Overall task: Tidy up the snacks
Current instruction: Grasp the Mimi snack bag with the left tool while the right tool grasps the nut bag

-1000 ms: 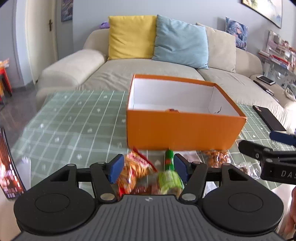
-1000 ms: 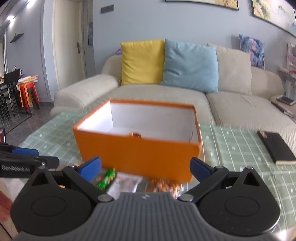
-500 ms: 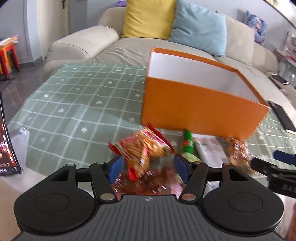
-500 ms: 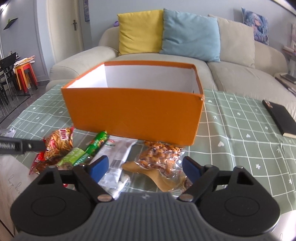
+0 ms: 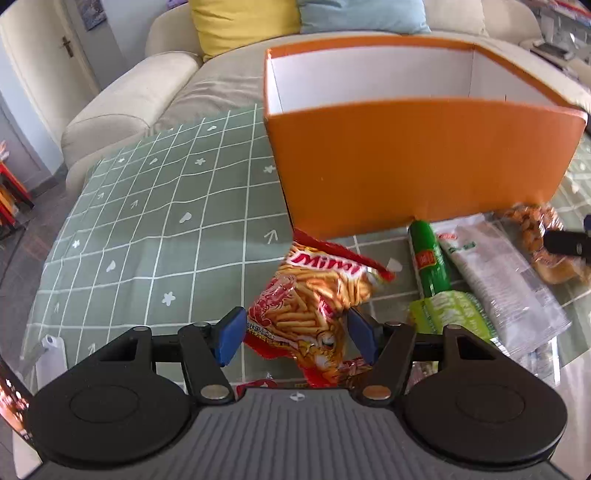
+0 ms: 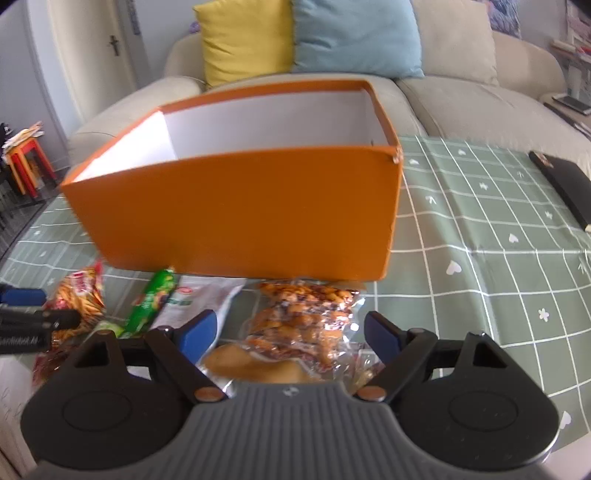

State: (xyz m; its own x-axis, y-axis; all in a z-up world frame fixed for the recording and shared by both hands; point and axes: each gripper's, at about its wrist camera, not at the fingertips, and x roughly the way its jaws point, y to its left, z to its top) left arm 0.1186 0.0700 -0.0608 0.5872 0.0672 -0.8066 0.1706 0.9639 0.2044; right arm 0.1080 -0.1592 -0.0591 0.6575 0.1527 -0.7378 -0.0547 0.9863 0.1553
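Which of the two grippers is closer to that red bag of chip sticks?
Left. The left gripper has its open fingers on either side of the red bag. The right gripper sits over the clear nut packet, further along.

A living room in daylight. A wide cream fabric sofa [image 6: 461, 96] runs along the back, with a rounded padded armrest [image 5: 125, 107] at its left end. Three cushions lean against its backrest: a yellow square cushion [image 6: 245, 37], a light blue cushion [image 6: 356, 35] just beside it, and a beige cushion [image 6: 452, 38] at the right. In front stands a table covered by a sage green cloth with a white grid and small white shapes [image 5: 155, 229]. A cream door with a dark handle [image 6: 112, 46] is set in the pale grey-blue wall [image 6: 33, 48] on the left. Red and orange stools [image 6: 27, 160] stand on the dark floor [image 5: 16, 254].
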